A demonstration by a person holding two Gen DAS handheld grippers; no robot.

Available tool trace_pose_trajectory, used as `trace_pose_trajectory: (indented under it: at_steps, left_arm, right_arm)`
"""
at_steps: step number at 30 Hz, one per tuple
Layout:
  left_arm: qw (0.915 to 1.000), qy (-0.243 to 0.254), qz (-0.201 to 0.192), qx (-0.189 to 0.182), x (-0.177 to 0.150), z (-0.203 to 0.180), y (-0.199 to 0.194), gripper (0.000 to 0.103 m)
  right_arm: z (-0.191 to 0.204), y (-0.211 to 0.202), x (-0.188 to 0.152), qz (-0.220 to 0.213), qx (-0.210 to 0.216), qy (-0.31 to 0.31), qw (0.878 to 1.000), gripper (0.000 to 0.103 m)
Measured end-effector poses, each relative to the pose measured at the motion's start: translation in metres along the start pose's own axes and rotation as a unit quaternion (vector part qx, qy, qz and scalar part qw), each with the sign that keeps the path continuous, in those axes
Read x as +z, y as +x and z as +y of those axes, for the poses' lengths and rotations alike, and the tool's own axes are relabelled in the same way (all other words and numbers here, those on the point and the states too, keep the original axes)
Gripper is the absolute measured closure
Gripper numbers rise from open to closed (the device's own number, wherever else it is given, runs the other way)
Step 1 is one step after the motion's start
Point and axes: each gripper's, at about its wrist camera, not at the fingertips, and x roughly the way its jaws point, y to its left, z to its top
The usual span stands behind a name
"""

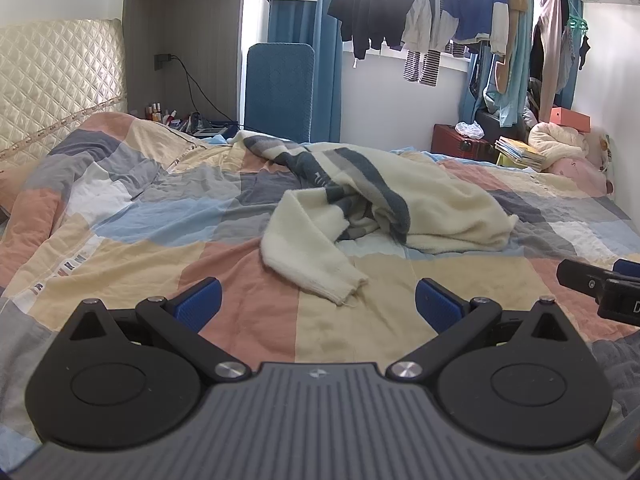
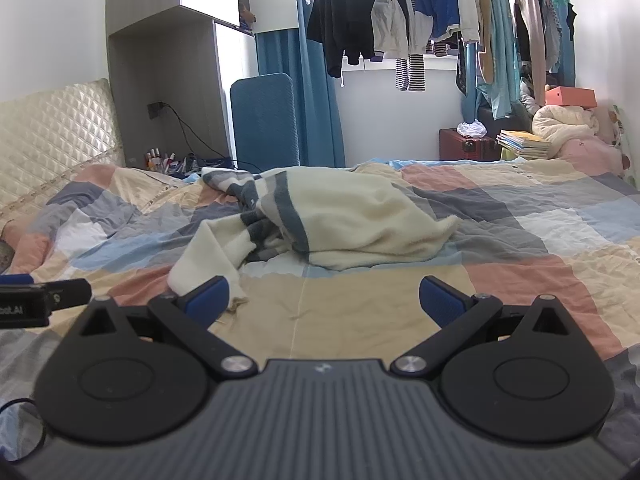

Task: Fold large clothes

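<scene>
A cream sweater with grey-blue stripes (image 1: 400, 204) lies crumpled on the checked quilt (image 1: 140, 256) in the middle of the bed. One cream sleeve (image 1: 312, 264) trails toward me, its cuff near my left gripper (image 1: 318, 306). That gripper is open and empty, hovering just short of the cuff. In the right wrist view the sweater (image 2: 360, 220) lies ahead and the sleeve's cuff (image 2: 236, 302) sits by the left fingertip (image 2: 208, 300). My right gripper (image 2: 324, 302) is open and empty above the quilt (image 2: 520, 240). Each gripper shows at the edge of the other's view.
A quilted cream headboard (image 1: 52, 80) stands at the left. A blue chair (image 1: 280, 84) and a bedside shelf with small bottles (image 1: 160, 114) lie behind the bed. Clothes hang (image 1: 440, 8) along the window. A red trunk (image 1: 460, 144), books (image 1: 520, 152) and bedding (image 1: 560, 140) sit at the far right.
</scene>
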Motion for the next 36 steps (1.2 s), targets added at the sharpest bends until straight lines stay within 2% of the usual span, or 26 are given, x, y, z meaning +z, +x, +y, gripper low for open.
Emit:
trace_pose_trajectory:
  at_steps: [20, 36]
  left_arm:
    - [0.9999, 0.001, -0.003, 0.015, -0.0067, -0.0011, -0.0017, 0.0]
    - [1.0, -0.001, -0.002, 0.005, -0.0095, -0.0042, -0.0076, 0.0]
  right_arm:
    - [0.0036, -0.0001, 0.0, -0.001, -0.003, -0.004, 1.0, 0.0]
    - [0.0036, -0.0002, -0.0043, 0.004, -0.001, -0.003, 1.0, 0.0]
